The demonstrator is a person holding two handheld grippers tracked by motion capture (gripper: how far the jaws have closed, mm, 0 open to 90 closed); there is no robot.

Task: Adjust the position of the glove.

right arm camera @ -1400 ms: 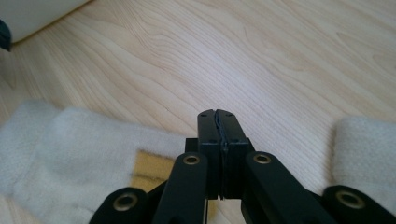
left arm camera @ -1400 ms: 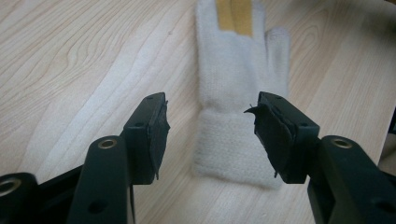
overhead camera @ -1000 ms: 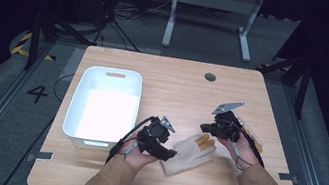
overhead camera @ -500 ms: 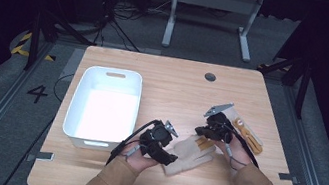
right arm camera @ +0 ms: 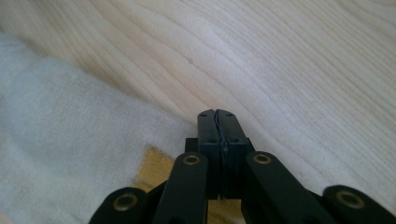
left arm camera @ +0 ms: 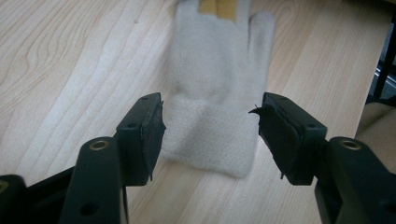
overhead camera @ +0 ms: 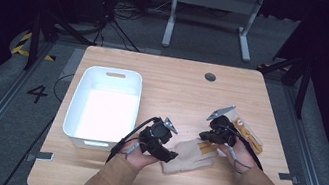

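A cream knitted glove (overhead camera: 190,155) with yellow fingertips lies flat on the wooden table (overhead camera: 178,90) near the front edge. My left gripper (overhead camera: 169,155) is at its cuff end. In the left gripper view the glove (left arm camera: 215,70) stretches away from me and my left gripper (left arm camera: 210,121) stands open, one jaw on each side of the ribbed cuff without squeezing it. My right gripper (overhead camera: 204,139) is at the glove's finger end. In the right gripper view it (right arm camera: 218,114) is shut, jaws pressed together with nothing seen between them, above the edge of the glove (right arm camera: 56,140) and a yellow patch.
A second glove (overhead camera: 249,134) with tan and yellow parts lies just right of my right hand. An empty white bin (overhead camera: 76,108) stands on the table's left half. A round cable hole (overhead camera: 210,77) sits near the far edge. Dark floor and a desk frame lie beyond.
My right gripper has shifted slightly nearer and leftward onto the glove's fingertips, uncovering more of the second glove behind it. My left gripper has stayed at the cuff.
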